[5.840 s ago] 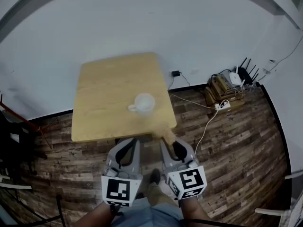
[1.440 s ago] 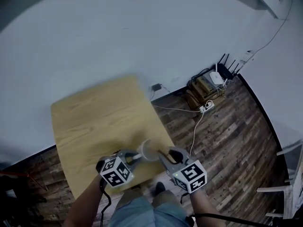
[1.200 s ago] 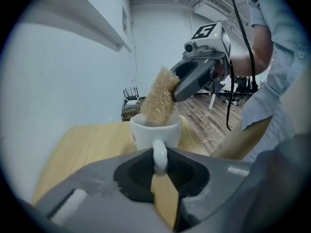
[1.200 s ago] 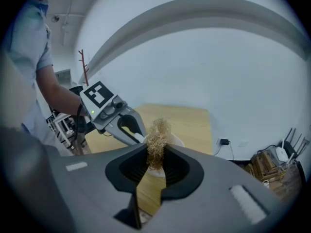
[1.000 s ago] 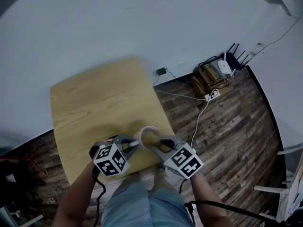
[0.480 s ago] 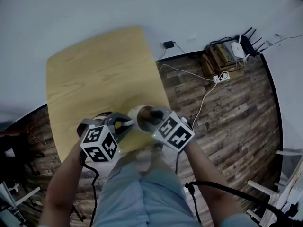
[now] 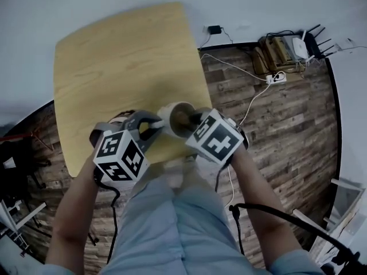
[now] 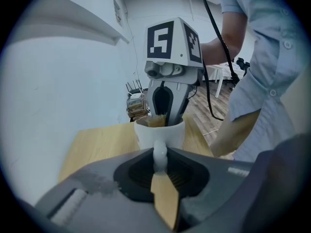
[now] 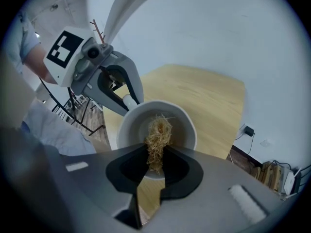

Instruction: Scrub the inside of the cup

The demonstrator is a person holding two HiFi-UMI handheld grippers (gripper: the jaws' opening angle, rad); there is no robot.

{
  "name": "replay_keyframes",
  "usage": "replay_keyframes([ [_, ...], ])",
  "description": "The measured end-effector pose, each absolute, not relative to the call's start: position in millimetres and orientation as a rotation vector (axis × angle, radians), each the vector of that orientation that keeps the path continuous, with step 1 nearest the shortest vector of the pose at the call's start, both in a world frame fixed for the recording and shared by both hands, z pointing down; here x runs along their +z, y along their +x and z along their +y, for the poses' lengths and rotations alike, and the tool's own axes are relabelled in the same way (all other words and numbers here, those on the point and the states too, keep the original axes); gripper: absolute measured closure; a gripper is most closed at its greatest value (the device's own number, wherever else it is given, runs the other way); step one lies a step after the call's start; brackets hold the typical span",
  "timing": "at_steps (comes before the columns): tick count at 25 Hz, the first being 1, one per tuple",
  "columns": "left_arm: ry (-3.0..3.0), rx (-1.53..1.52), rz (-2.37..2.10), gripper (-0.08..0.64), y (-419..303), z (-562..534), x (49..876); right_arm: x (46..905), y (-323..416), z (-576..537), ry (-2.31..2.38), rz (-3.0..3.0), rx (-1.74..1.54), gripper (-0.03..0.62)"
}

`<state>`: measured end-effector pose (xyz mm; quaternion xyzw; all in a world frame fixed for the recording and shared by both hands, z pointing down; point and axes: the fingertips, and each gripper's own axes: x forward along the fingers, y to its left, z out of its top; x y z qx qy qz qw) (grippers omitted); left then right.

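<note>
Right tool [image 9: 154, 153] lowered, its scrubber [image 9: 158, 130] inside the cup [image 9: 186, 126].

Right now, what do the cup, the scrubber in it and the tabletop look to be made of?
The cup is white and smooth with a faint sheen: likely glazed ceramic, possibly plastic. The scrubber is a tan bundle of loose wiry strands, seemingly dried plant fibre. The tabletop shows pale matte wood grain; solid or laminate, cannot tell.
</note>
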<state>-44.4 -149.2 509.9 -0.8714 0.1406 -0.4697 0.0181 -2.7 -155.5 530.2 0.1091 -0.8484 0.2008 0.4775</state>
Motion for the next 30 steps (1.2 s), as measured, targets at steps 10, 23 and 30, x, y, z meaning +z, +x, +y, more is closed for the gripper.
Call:
replay_keyframes([
  [10, -2.668, -1.470, 0.406, 0.489, -40.9, -148.6, 515.5, 512.9, -12.8, -148.5, 0.260, -2.245, 0.791, 0.528],
  [23, -2.675, -1.488, 0.391, 0.489, -38.3, -139.1, 513.6, 493.3, -3.0, -161.8, 0.481, -2.377, 0.519, 0.526],
  [30, -2.680, -1.475, 0.436, 0.489, -37.2, -142.5, 510.3, 503.1, 14.2, -164.7, 0.469, -2.255, 0.415, 0.526],
])
